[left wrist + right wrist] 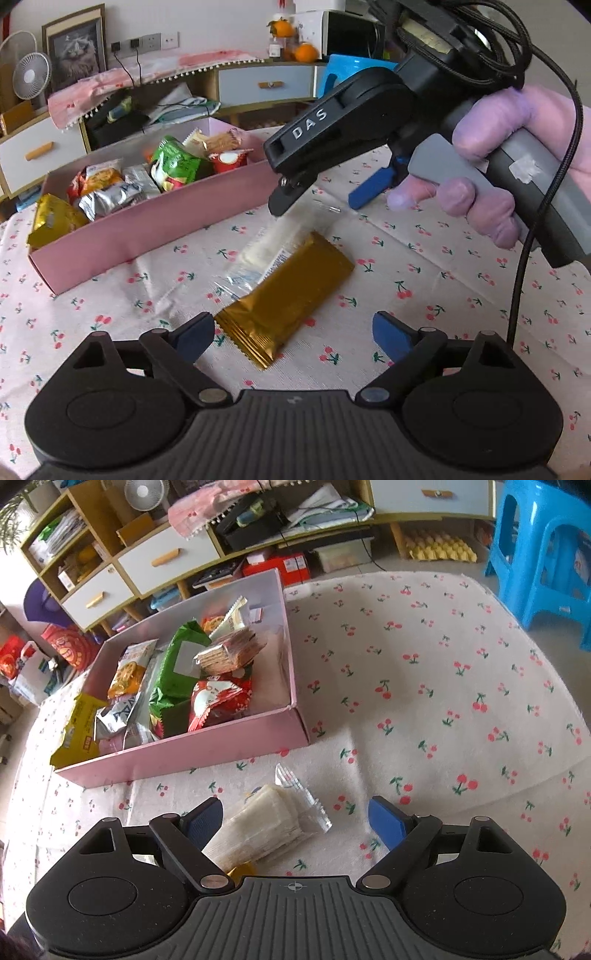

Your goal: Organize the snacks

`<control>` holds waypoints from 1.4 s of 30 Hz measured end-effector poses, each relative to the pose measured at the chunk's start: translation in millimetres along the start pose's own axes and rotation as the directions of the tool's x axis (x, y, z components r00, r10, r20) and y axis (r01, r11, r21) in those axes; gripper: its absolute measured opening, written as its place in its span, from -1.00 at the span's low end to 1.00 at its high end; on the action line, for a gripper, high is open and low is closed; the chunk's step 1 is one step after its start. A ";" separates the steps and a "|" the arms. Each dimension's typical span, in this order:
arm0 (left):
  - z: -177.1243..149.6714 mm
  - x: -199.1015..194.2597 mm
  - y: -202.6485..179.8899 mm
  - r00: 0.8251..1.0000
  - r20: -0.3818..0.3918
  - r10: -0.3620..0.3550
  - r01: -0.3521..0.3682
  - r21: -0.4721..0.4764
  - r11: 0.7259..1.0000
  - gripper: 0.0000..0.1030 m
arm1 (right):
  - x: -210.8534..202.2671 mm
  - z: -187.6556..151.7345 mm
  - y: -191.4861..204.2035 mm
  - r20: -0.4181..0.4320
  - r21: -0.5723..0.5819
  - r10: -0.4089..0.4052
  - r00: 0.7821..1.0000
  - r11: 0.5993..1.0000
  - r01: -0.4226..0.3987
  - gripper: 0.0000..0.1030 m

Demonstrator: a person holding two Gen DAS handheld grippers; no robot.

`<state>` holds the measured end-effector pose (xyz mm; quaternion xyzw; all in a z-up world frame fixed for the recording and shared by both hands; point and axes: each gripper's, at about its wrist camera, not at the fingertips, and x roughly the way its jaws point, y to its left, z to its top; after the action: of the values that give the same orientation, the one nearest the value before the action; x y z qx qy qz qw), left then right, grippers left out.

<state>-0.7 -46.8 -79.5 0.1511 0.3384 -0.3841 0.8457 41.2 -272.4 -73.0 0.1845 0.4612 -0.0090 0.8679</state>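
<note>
Snacks nearly sorted: two packs left

Both grippers hang over the last two packs on the tabletop [424,657], jaws spread and empty. The left gripper [293,338] lines up on the gold pack [286,299]; the right gripper [295,821] sits over the clear wafer pack [266,827]. Next each must drop, straddle its pack and close. The gold pack is flat, shiny foil, overlapping the clear one, which shows pale wafers. The pink box [192,757] just beside them already holds many snacks.
</note>
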 end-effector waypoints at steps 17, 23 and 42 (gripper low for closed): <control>-1.1 3.5 -2.4 0.999 0.031 0.014 -0.014 -0.003 1.000 0.04 | -1.2 2.5 -17.7 0.036 -0.115 -0.006 0.999 0.993 0.010 0.71; -1.8 -1.6 0.8 1.000 0.017 0.024 -0.024 -0.012 1.000 -0.50 | -1.8 6.6 -28.0 0.043 -0.074 0.005 0.999 0.997 -0.002 0.70; -21.6 -44.2 41.4 0.989 -0.099 0.106 -0.126 -0.220 0.967 -0.77 | -1.5 -3.2 -6.7 0.019 -0.108 0.205 0.979 0.973 -0.202 -0.53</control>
<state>-0.4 15.8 -64.9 0.0902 0.4064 -0.2861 0.8630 36.6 -277.8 -75.6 0.1846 0.4266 0.1016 0.8796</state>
